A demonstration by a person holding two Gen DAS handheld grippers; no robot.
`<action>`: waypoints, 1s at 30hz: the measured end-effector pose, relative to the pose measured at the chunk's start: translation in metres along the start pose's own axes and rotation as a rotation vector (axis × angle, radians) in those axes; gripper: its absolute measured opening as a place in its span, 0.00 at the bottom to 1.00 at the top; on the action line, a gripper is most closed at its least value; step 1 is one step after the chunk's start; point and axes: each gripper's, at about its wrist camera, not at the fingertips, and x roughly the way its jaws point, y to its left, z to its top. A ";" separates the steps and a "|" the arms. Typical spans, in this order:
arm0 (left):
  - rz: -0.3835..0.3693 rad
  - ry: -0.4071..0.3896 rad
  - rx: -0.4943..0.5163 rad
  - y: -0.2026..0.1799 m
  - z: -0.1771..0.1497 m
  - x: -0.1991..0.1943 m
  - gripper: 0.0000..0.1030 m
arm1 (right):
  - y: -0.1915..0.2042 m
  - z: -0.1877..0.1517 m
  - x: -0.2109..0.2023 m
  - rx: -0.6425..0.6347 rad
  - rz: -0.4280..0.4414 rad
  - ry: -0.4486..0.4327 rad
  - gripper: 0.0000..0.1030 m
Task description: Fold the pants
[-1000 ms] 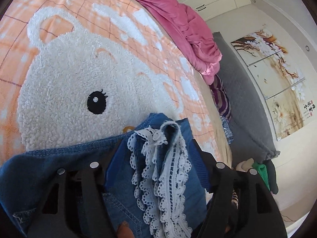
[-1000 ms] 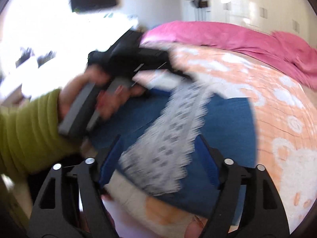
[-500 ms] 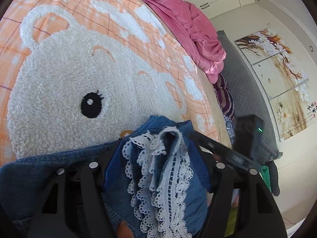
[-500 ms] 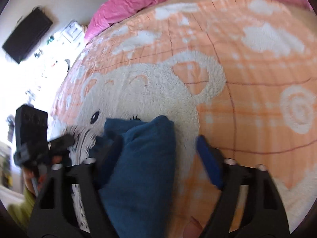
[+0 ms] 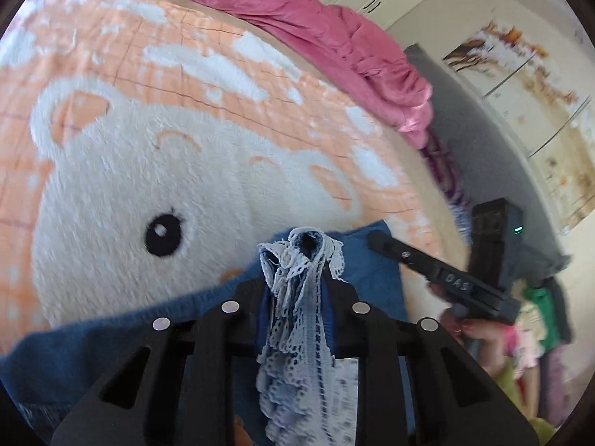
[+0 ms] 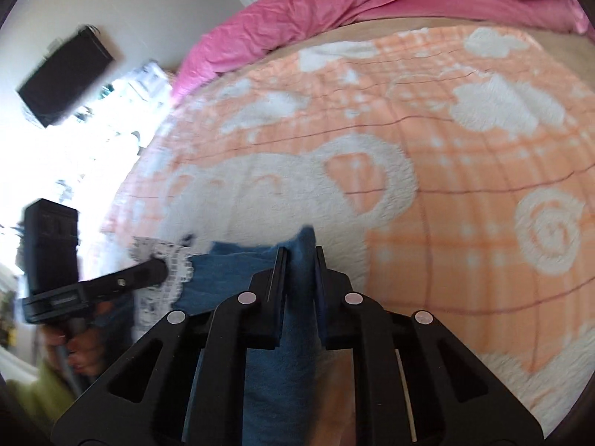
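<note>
The blue denim pants (image 5: 93, 349) with white lace trim (image 5: 297, 297) lie on an orange and white bear blanket (image 5: 148, 111). My left gripper (image 5: 297, 278) is shut on the bunched lace hem of the pants. My right gripper (image 6: 300, 256) is shut on a fold of the blue denim (image 6: 282, 364). The right gripper also shows at the right of the left wrist view (image 5: 375, 239), touching the denim. The left gripper shows in the right wrist view (image 6: 160, 265) on the lace (image 6: 163, 286).
A crumpled pink duvet (image 5: 334, 37) lies along the far side of the bed, also in the right wrist view (image 6: 334, 7). A grey headboard (image 5: 465, 141) and wall pictures (image 5: 539, 111) stand at the right. A black TV (image 6: 63, 74) hangs on the wall.
Both grippers have closed on the pants: the left on the lace hem, the right on the denim fold. The two grippers have come closer together.
</note>
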 end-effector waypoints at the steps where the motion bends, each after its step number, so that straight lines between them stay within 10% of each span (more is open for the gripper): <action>1: 0.044 0.008 -0.003 0.003 -0.001 0.006 0.22 | -0.002 -0.001 0.003 -0.007 -0.023 0.000 0.08; 20: 0.221 -0.088 0.041 -0.013 -0.062 -0.095 0.60 | 0.045 -0.036 -0.077 -0.152 -0.113 -0.171 0.70; 30: 0.271 -0.088 0.172 -0.049 -0.097 -0.112 0.79 | 0.091 -0.087 -0.115 -0.242 -0.213 -0.250 0.81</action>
